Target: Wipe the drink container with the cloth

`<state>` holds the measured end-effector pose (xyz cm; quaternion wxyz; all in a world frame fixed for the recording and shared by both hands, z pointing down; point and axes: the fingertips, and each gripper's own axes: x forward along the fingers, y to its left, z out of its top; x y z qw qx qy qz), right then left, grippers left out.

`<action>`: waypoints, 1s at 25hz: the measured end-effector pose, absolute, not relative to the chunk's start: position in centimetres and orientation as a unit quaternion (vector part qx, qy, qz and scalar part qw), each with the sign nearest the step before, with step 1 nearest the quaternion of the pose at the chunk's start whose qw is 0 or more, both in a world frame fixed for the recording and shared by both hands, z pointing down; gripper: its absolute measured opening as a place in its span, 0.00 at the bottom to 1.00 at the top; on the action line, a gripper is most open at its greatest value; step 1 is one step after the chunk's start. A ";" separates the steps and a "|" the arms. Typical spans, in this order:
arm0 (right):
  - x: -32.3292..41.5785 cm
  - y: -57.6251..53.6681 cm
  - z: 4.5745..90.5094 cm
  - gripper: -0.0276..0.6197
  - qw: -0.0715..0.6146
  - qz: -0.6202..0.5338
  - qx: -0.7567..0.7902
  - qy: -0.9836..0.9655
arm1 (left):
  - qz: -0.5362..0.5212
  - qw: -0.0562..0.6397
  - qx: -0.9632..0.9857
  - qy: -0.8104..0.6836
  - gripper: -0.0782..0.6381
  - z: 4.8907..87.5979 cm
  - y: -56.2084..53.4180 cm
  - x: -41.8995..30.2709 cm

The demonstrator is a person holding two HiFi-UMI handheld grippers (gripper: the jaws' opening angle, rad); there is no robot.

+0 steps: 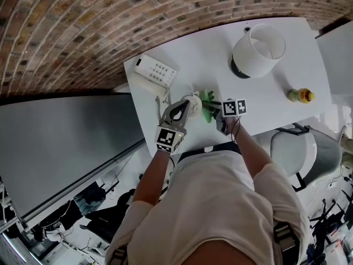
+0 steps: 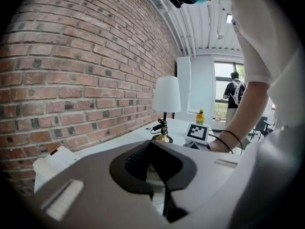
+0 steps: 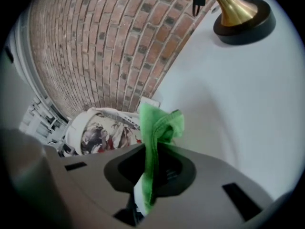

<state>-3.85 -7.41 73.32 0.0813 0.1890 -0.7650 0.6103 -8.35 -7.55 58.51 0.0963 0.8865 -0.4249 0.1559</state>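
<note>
Head view looks down on a brick wall (image 1: 83, 26) and, against it, a white bench (image 1: 209, 54). On the bench stands a lamp (image 1: 258, 49) with a white shade. In the right gripper view only its brass foot and dark base show.

Well to the left of the lamp, close to the wall, a white keypad phone (image 1: 156, 70) lies flat on the bench.

Left of the lamp and nearer the person, the left claw (image 1: 185, 105) reaches in from the person's side. In the left gripper view its jaws stand close together with a white part of the cup between them, so the left claw (image 2: 162, 185) grips the cup.

The right claw (image 1: 219, 115) sits between the left claw and the lamp, also on the person's side. In the right gripper view its jaws are closed on the cloth, which stands up out of the right claw (image 3: 145, 194) in a crumpled fold.

The cup (image 1: 193, 100), white with a dark and red print, is left of the lamp near the bench's front half. The right gripper view shows the cup (image 3: 102, 130) tilted on its side.

The green cloth (image 1: 208, 104) is on the cup's lamp side, right beside it. Whether the cloth (image 3: 159, 128) touches the cup I cannot tell.

Right of the lamp, toward the bench's front edge, stands a small yellow bottle (image 1: 301, 95).
</note>
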 end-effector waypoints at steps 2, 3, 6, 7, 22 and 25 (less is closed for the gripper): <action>-3.8 -7.5 72.1 0.11 0.063 0.611 0.177 -0.769 | 0.163 0.086 0.889 -0.420 0.12 58.7 -7.5 -8.3; -3.8 -7.5 71.5 0.11 0.054 0.611 0.171 -0.771 | 0.164 0.081 0.890 -0.419 0.12 58.6 -7.6 -8.3; -3.6 -7.5 69.6 0.11 0.040 0.604 0.158 -0.780 | 0.164 0.079 0.890 -0.418 0.12 58.6 -7.6 -8.3; -3.6 -7.5 69.0 0.11 0.037 0.601 0.154 -0.783 | 0.165 0.080 0.890 -0.418 0.12 58.7 -7.5 -8.3; -3.0 -6.9 62.5 0.11 -0.041 0.616 0.089 -0.782 | 0.165 0.078 0.890 -0.417 0.12 58.5 -7.4 -8.3; -3.0 -7.0 62.6 0.11 -0.045 0.615 0.095 -0.781 | 0.168 0.079 0.890 -0.416 0.12 58.7 -7.4 -8.3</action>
